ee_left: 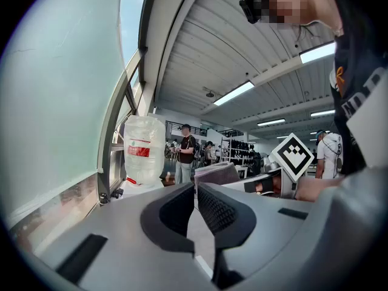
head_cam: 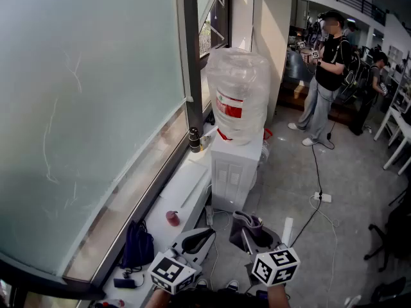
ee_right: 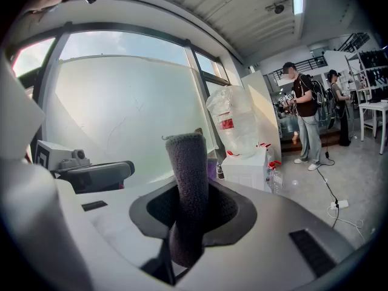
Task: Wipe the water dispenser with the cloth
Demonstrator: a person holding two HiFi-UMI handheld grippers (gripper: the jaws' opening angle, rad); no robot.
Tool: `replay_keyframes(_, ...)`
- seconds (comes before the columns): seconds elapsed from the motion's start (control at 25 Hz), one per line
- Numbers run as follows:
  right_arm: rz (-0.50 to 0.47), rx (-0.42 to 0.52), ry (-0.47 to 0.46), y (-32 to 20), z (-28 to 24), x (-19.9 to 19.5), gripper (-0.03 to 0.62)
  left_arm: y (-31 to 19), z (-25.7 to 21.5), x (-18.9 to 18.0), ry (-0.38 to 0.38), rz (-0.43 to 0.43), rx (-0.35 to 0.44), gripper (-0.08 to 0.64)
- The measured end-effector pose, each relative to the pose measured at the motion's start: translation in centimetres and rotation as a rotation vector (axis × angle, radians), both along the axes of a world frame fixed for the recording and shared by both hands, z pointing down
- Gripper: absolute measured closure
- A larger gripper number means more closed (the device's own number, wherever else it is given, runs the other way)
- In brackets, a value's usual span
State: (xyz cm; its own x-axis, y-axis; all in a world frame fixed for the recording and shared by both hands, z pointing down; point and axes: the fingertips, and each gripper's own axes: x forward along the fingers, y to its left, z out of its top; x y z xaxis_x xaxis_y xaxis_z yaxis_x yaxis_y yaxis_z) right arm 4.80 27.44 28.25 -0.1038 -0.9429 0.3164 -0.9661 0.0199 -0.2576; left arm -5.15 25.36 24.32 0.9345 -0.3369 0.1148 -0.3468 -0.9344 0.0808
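Observation:
The white water dispenser (head_cam: 232,172) stands on the floor against the window ledge, a plastic-wrapped bottle (head_cam: 237,95) on top of it. It also shows far ahead in both gripper views, as the dispenser (ee_left: 138,185) and the dispenser (ee_right: 245,167). Low in the head view, well short of it, my right gripper (head_cam: 252,235) is shut on a folded grey cloth (ee_right: 187,162) that stands up between its jaws. The same cloth (head_cam: 247,222) shows there. Beside it my left gripper (head_cam: 199,240) holds nothing. Its jaws (ee_left: 195,190) stand close together with only a thin slit between them.
A frosted window fills the left. On its ledge (head_cam: 173,191) sit a red cup (head_cam: 173,218), a dark bottle (head_cam: 194,140) and a blue bag (head_cam: 137,246). A cable with a power strip (head_cam: 322,197) crosses the floor. A person (head_cam: 329,76) stands behind the dispenser; white tables (head_cam: 399,133) stand right.

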Motion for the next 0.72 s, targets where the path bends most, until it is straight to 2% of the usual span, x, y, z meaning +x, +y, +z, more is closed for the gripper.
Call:
replay_keyframes(0.28,-0.021,-0.003,-0.007,-0.2,0.4,1.8,0.489,0.2,0.9,1.8,-0.015,-0.007,-0.003,0.537)
replay_keyframes(0.72,-0.074,0.009,-0.025,-0.7,1.9,5.5,0.489,-0.2,1.9,5.3,-0.016,-0.074,-0.022,0.537)
